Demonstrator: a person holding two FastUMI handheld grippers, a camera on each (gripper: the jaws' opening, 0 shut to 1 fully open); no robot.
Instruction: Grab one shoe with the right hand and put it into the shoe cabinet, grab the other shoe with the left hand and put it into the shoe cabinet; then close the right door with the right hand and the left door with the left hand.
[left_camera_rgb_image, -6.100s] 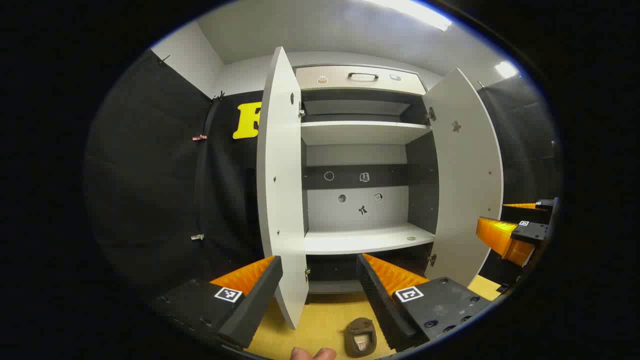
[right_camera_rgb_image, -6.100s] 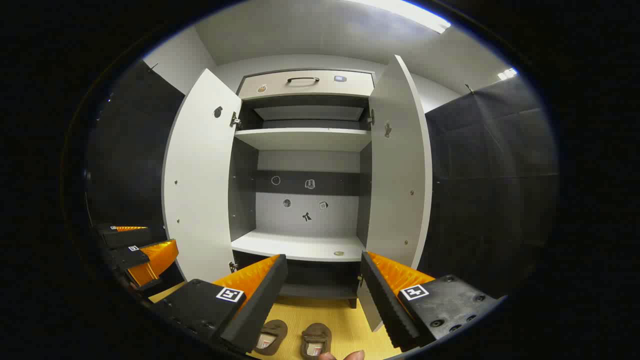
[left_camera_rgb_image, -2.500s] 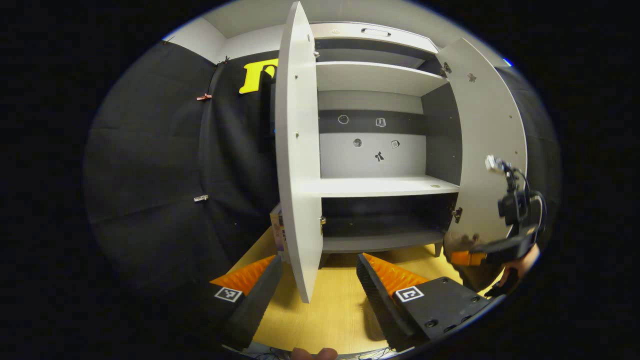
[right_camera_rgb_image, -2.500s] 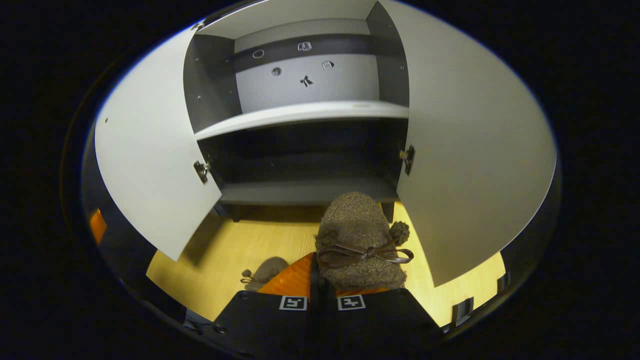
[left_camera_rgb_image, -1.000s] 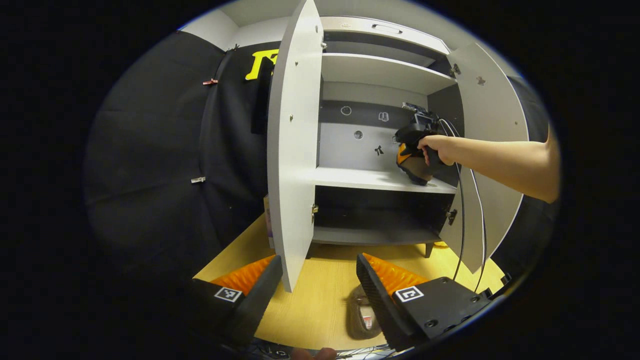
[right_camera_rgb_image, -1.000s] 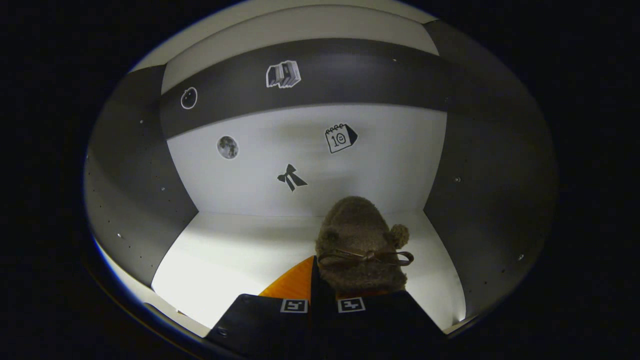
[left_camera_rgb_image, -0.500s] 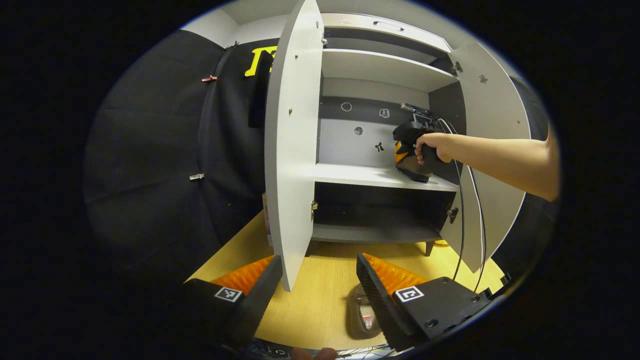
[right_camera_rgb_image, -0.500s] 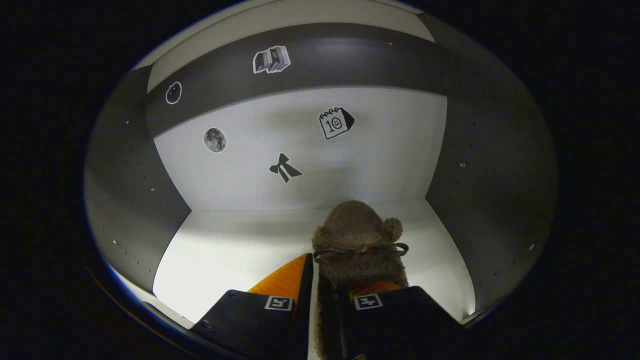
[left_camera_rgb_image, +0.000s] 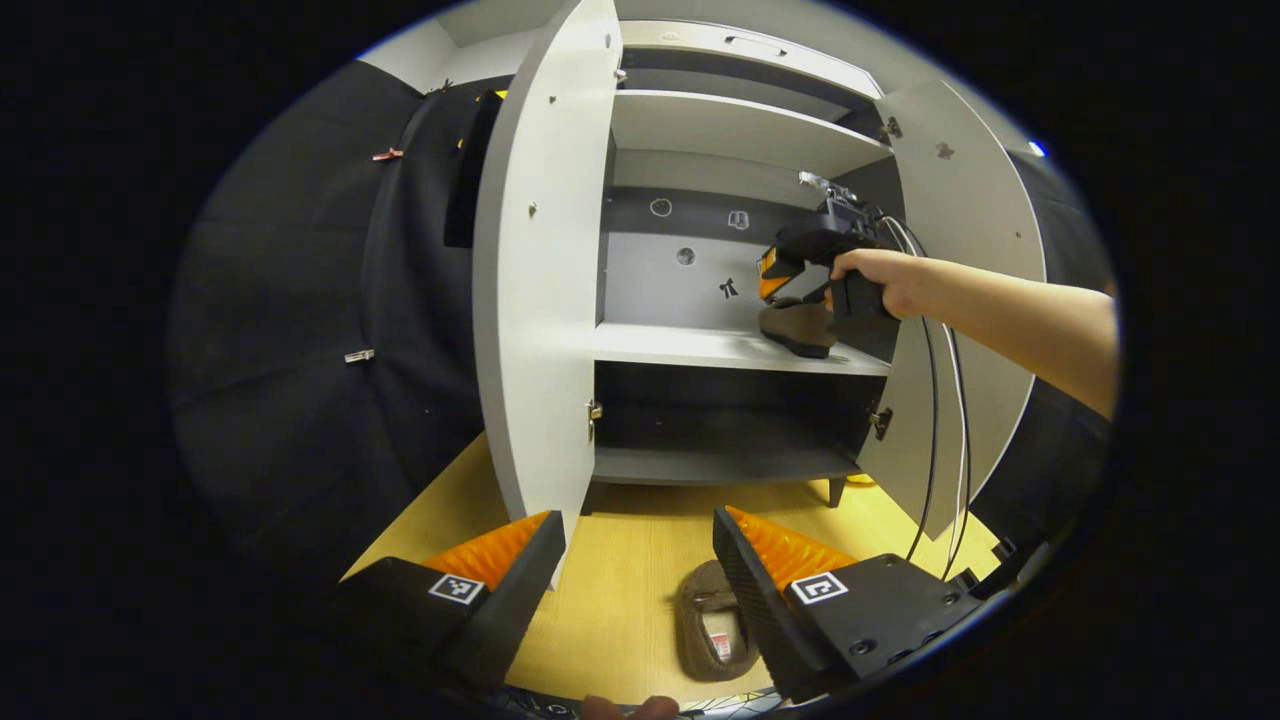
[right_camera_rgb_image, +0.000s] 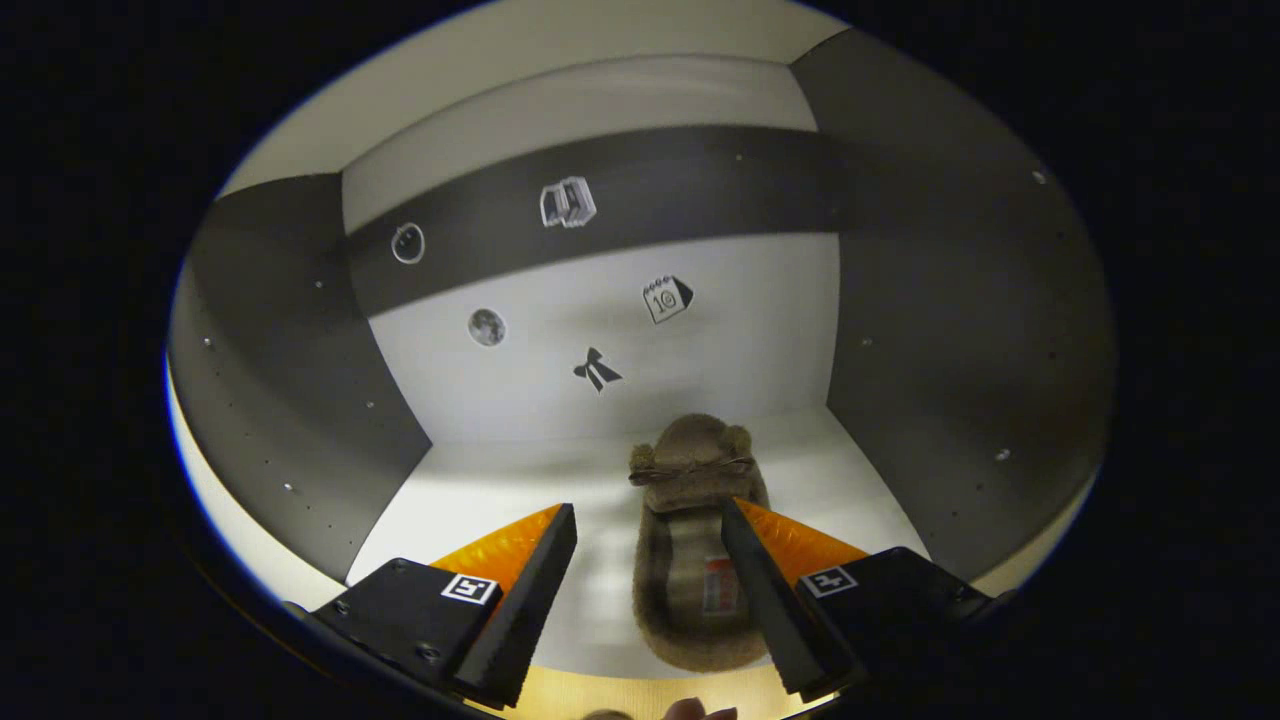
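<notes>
While one fuzzy shoe (right_camera_rgb_image: 690, 560) lies on the cabinet shelf (right_camera_rgb_image: 480, 520) between the wide-open right gripper (right_camera_rgb_image: 648, 570), the second shoe (left_camera_rgb_image: 712, 632) sits lower centre on the floor (left_camera_rgb_image: 620, 590), beside the left gripper (left_camera_rgb_image: 638, 580), spread wide and empty. Soft and light by its look, it likely grips best at the heel rim.

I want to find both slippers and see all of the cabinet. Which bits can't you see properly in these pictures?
- Slipper on the floor, left gripper view: its right side is hidden behind a finger of the left gripper.
- Slipper on the shelf, right gripper view: its right edge is behind a finger of the right gripper, jaws open.
- Bottom compartment, left gripper view: too dark to tell what is inside.
- Slipper labels: too small to make out.
</notes>
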